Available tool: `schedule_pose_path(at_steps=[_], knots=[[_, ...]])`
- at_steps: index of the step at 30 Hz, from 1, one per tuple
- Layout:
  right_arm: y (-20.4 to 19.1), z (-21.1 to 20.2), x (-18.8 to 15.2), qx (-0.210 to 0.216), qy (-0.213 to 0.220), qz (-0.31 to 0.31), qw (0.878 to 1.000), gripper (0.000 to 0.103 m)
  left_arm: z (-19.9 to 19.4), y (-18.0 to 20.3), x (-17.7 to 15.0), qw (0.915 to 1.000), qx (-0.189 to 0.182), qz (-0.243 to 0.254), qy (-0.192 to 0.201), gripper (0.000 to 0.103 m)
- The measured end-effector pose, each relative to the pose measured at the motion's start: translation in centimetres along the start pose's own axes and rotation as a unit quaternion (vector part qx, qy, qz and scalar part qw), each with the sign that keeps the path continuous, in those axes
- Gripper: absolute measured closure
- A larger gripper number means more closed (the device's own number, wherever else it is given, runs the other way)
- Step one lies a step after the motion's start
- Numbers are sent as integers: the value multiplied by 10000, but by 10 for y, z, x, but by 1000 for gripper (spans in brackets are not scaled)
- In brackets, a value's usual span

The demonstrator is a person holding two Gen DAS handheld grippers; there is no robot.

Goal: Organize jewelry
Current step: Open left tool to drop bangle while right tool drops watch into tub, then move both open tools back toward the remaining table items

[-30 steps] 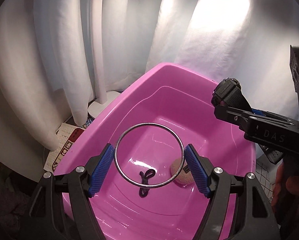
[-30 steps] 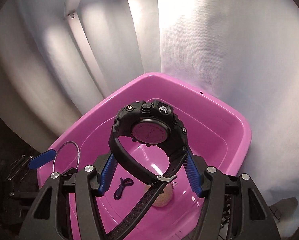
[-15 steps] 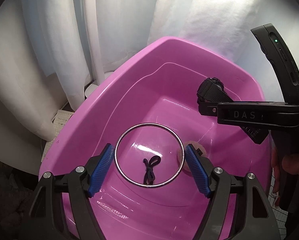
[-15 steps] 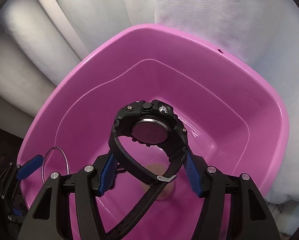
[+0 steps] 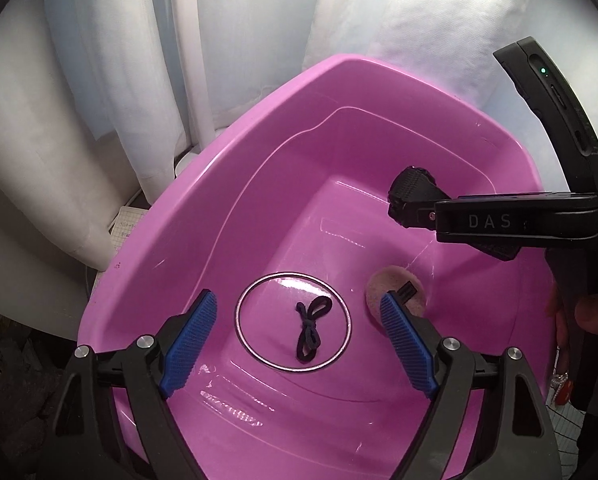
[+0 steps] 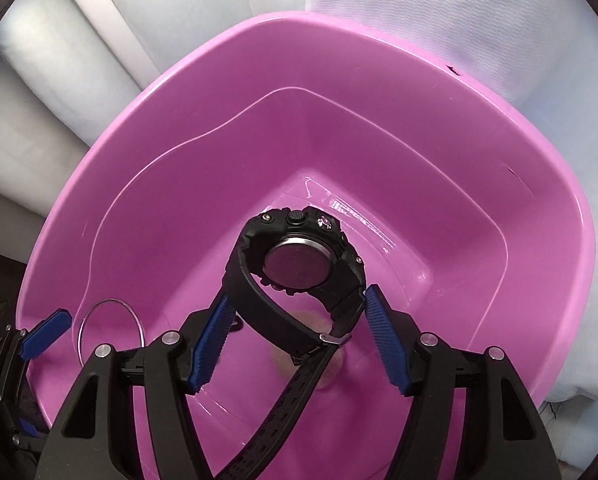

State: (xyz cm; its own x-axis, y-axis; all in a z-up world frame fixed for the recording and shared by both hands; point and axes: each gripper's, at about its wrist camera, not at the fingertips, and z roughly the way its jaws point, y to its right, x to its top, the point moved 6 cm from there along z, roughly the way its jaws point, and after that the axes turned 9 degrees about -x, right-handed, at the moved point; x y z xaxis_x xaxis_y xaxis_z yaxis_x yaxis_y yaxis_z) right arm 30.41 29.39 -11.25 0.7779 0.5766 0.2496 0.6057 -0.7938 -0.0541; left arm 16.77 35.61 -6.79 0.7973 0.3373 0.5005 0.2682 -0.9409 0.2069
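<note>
A thin silver bangle (image 5: 241, 332) hangs loose over the floor of the pink tub (image 5: 227, 168). It is between and below the blue pads of my left gripper (image 5: 295, 296) and touches neither. Those jaws are opening wide. In the right wrist view the bangle (image 6: 83, 322) shows beside the left gripper's pad (image 6: 47, 332). My right gripper (image 6: 295, 296) holds a black watch (image 6: 299, 268), case back towards the camera, strap dangling. Its jaws are opening, and the pad tips still touch the watch's band on both sides.
On the tub floor lie a knotted black cord (image 5: 309, 330) and a round beige pad (image 5: 379, 284). White curtains (image 5: 99, 80) and a white lamp pole (image 5: 191, 60) stand behind the tub. A person's hand (image 5: 591, 312) grips the right tool.
The left jaws spread and the bangle left the pads, dropping away from the camera. Both grippers sank lower over the tub. The right jaws widened slightly around the watch.
</note>
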Motion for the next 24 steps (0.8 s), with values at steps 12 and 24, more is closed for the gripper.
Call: schedule_pose_path(at_steps=[12,24], knots=[[-1,-4,0,65,43,13,10000,31,-7,-1,-2,10000,53,28,45,13],[6,-28,-4,150,210,20,9997,31,-25,2,-6,9997,97,28,244,13]])
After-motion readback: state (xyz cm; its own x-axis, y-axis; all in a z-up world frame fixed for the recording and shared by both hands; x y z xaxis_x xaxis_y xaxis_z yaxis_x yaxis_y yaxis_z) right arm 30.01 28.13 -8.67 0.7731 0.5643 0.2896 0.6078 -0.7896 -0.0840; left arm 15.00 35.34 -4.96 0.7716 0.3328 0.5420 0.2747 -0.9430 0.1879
